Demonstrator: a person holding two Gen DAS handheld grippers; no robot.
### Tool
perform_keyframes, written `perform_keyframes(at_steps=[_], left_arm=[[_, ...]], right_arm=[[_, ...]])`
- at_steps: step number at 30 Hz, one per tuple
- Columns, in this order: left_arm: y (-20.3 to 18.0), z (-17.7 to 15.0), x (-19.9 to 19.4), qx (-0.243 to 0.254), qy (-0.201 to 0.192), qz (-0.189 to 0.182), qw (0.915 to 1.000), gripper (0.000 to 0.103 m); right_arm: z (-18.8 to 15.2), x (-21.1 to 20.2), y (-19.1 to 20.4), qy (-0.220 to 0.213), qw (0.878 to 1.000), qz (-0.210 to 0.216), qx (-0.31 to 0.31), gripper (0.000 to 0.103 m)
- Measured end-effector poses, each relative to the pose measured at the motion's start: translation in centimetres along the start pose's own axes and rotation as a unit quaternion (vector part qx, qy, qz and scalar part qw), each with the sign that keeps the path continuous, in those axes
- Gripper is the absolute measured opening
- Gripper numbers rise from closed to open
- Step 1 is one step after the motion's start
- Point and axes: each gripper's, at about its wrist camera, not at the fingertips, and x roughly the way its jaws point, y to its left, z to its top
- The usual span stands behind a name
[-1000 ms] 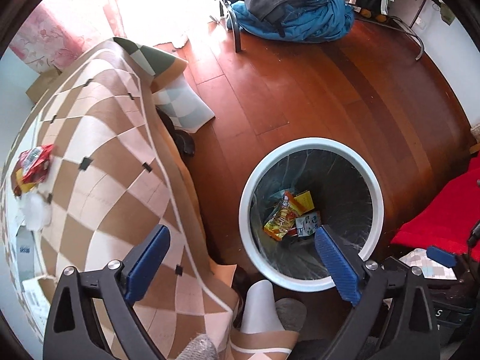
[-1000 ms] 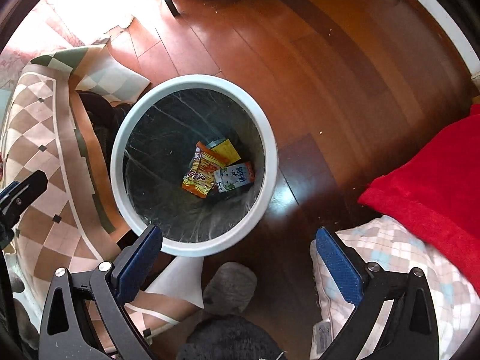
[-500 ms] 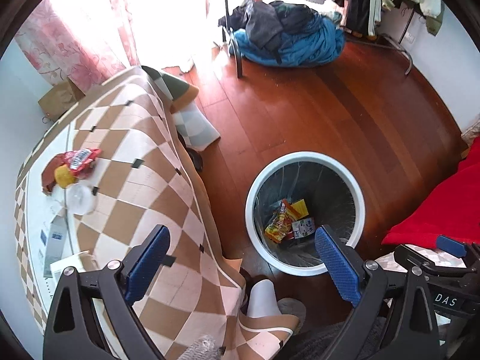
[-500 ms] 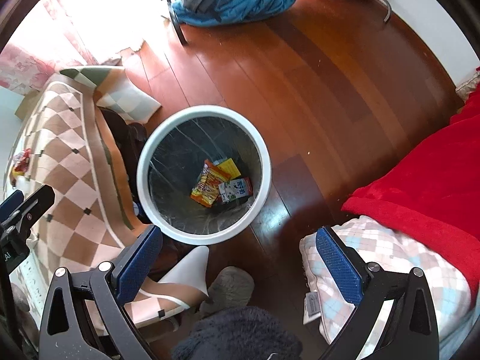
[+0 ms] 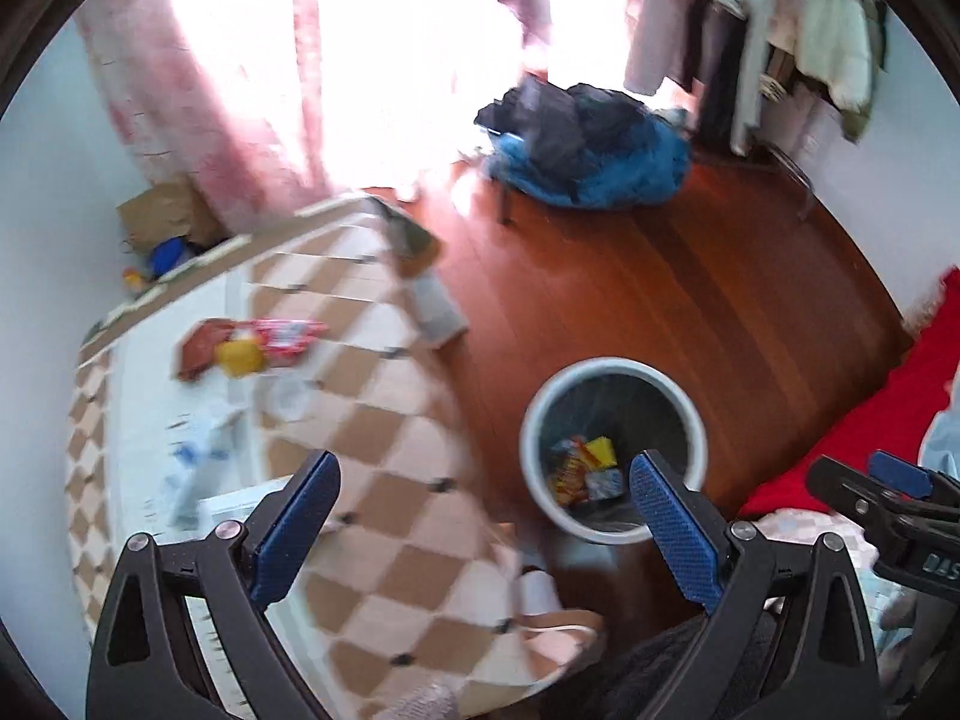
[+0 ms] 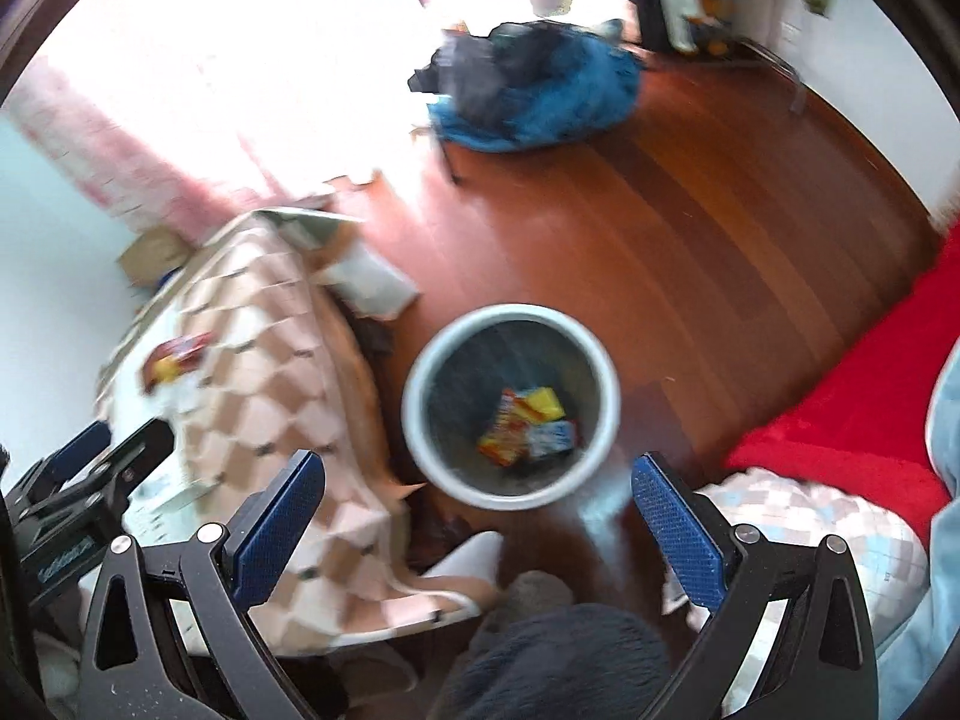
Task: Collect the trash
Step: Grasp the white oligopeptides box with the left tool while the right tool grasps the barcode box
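Only "DAS" reads, partly blurred, on the right tongs [image 5: 900, 483].

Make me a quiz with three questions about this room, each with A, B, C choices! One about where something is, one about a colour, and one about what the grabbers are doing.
1. Where is the trash bin?
A. On the wooden floor beside the checkered cloth
B. On top of the table
C. On the red blanket

2. What colour is the bin's rim?
A. Black
B. White
C. Green

3. What are the two hand-held grippers doing?
A. Both squeezing a wrapper
B. One holds a bottle
C. Both open and empty

Answers:
1. A: the bin stands on the floor next to the checkered cloth.
2. B: the ring around the dark liner is white.
3. C: the left hand-held gripper and the right hand-held gripper have their blue pads wide apart with nothing between them; red and yellow wrappers lie on the table.
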Motion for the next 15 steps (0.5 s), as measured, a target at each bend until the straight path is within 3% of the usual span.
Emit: perform_keyframes(at_steps=[3,7,11,15], left_arm=[[4.6,-0.9,-1.0,-0.03,-0.005,0.033,0.999,0.099],[12.3,-4.2,-0.6,-0.077,0.006,0.107,0.9912,0.099],[19.3,-8.8,1.9,-0.127,0.052,0.147,0.9796,0.099],[24.7,-13.6,5.3,-0.163,0.103,0.176,0.9654,0.099]], right_arm=[[-0.1,0.1,5.0,0.018,0.998,0.016,-0.062,0.103],[-1.0,2.3,13.5,0.053,0.984,0.027,-0.17,0.103],[-2.3,6.1,21.8,0.09,0.959,0.03,-0.266,0.103],[-4.6,11.1,29.5,0.132,0.922,0.014,-0.363,0.103]])
